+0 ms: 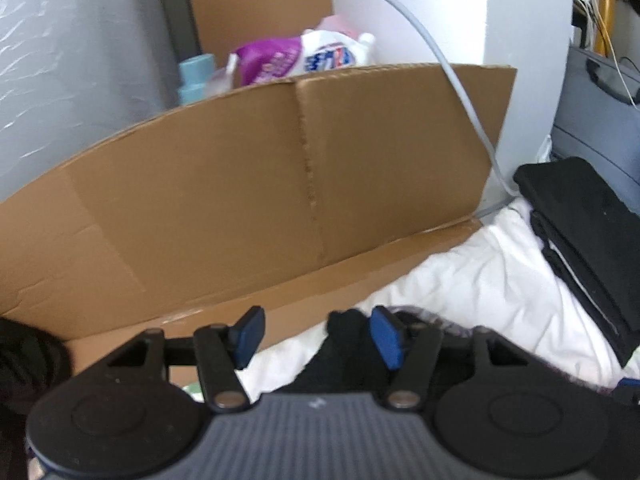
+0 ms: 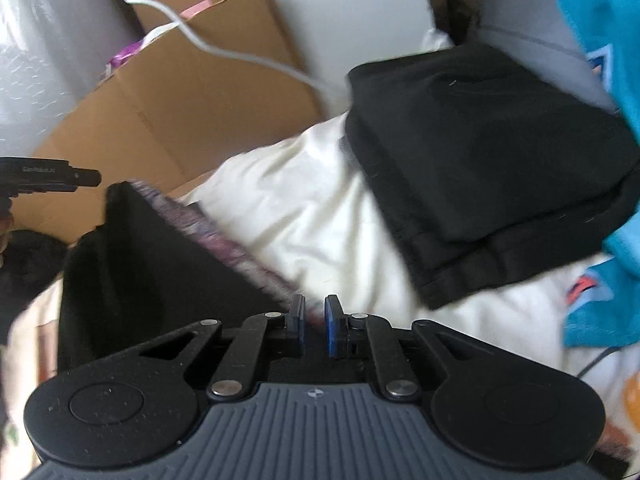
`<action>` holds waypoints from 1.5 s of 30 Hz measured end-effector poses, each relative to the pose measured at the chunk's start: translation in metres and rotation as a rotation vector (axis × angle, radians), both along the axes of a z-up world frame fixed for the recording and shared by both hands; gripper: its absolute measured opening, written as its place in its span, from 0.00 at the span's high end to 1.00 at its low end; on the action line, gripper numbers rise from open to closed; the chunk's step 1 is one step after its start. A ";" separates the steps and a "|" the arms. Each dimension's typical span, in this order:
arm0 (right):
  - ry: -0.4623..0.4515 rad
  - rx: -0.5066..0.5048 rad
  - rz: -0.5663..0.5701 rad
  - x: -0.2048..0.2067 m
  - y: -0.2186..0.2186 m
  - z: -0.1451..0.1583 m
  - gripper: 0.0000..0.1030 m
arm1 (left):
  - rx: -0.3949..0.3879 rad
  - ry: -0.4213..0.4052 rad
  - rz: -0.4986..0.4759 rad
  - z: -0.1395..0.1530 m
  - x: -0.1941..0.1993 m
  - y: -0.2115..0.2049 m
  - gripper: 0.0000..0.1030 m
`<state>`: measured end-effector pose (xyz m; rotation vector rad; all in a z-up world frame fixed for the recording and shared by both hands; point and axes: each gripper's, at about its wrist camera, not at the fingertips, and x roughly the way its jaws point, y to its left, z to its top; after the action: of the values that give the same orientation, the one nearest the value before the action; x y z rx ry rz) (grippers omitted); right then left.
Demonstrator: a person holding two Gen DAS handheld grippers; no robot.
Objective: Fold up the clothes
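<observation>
Right wrist view shows the black garment (image 2: 152,256), with its purple patterned edge running into the right gripper (image 2: 314,330), whose fingers are clenched on that edge. Beyond these fingers lies a folded black stack (image 2: 480,160) on the white bedding (image 2: 304,208), with a turquoise cloth (image 2: 600,60) to their right. On the left wrist camera, the left gripper (image 1: 316,338) stands released, a tip of black fabric between its fingers untouched. A cardboard box (image 1: 240,184) stands ahead.

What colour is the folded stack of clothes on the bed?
Black; the folded stack shows best in the right wrist view.
</observation>
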<state>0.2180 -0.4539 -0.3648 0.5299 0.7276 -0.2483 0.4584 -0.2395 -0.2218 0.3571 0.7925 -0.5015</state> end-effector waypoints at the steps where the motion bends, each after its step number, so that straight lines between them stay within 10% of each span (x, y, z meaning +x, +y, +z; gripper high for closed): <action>1: 0.011 0.012 0.010 0.001 0.001 -0.002 0.89 | 0.004 0.005 0.009 -0.001 -0.001 0.004 0.40; 7: 0.027 0.039 0.072 0.008 0.011 -0.004 0.72 | 0.020 0.089 0.066 -0.026 -0.018 0.031 0.39; 19: 0.077 0.036 0.051 0.008 0.006 -0.012 0.72 | 0.116 0.172 0.168 -0.081 -0.006 0.033 0.30; 40: 0.115 0.043 -0.050 0.001 -0.009 -0.018 0.72 | 0.115 0.089 0.203 -0.021 -0.020 0.065 0.29; 45: 0.105 0.043 -0.060 -0.004 -0.010 -0.012 0.70 | 0.040 0.055 0.142 0.000 -0.023 0.050 0.48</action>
<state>0.2136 -0.4636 -0.3769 0.5831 0.8216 -0.3186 0.4357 -0.1896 -0.2217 0.3224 0.8750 -0.3641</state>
